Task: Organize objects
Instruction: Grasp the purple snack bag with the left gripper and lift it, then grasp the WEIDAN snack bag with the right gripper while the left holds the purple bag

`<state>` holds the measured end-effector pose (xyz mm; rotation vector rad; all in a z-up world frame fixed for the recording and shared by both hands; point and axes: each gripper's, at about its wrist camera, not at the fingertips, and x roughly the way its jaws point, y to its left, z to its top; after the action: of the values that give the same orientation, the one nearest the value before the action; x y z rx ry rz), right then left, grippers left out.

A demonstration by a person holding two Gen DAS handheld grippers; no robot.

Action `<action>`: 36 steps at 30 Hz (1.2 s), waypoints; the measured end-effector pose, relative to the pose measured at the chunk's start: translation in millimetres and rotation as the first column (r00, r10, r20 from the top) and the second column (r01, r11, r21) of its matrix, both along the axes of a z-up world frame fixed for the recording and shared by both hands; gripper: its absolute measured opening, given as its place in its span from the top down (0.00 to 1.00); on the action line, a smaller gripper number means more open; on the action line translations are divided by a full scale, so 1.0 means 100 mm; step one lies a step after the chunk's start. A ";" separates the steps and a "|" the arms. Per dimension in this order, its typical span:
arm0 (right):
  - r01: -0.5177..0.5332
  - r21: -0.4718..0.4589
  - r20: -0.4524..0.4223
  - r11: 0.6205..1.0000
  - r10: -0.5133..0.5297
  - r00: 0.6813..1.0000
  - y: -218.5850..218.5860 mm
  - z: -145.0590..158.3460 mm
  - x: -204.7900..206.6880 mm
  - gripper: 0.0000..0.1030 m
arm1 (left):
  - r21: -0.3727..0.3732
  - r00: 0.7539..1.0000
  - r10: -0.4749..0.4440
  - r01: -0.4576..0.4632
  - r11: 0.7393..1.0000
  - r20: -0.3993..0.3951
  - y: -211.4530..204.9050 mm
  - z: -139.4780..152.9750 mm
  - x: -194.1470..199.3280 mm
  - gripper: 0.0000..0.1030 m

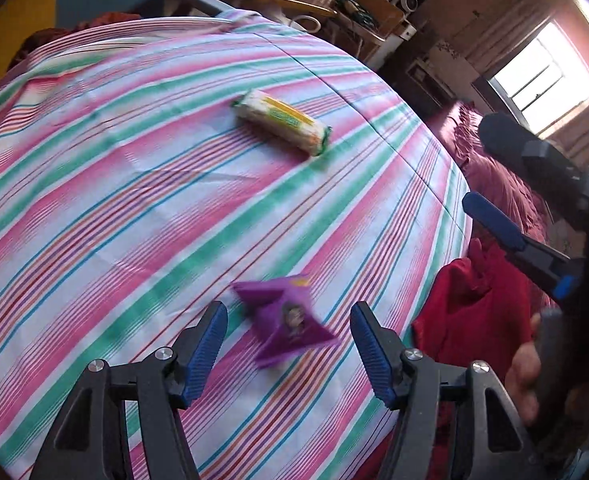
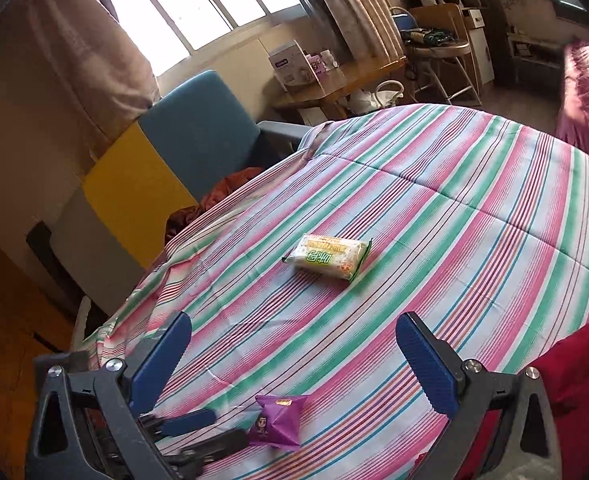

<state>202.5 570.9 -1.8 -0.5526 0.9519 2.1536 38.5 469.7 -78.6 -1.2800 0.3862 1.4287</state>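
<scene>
1. Jaws of the left gripper (image 1: 288,344) stand spread around a small purple foil snack packet (image 1: 286,322) lying on the striped pink-green bedspread (image 1: 134,200), pads clear of it.
2. Right gripper (image 2: 294,356) hangs spread and empty.
3. White-green wrapped tissue pack (image 2: 328,257) lies mid-bedspread, well apart.

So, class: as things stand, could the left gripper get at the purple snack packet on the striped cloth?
Probably yes. The purple snack packet lies flat just ahead of the left gripper, between its open fingers, untouched. Nothing sits in between; the right gripper hangs off to the side.
</scene>
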 end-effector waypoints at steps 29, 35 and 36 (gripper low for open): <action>-0.137 -0.137 0.117 0.981 0.153 0.981 0.00 -0.38 -0.36 0.00 | 0.084 0.904 0.240 -0.225 0.971 -0.355 -1.18 -0.34 -0.20 0.66; -0.180 -0.141 0.193 0.974 0.205 0.960 -0.07 -0.46 -0.51 0.00 | 0.130 0.881 0.281 -0.250 0.960 -0.382 -1.20 -0.38 -0.12 0.66; -0.179 -0.142 0.202 0.973 0.206 0.957 -0.07 -0.48 -0.52 0.00 | 0.133 0.883 0.283 -0.251 0.959 -0.375 -1.20 -0.38 -0.14 0.66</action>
<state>150.3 563.7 -49.9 -0.9554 0.9459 2.1584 24.8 349.5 -117.0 -1.0041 0.4224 1.9280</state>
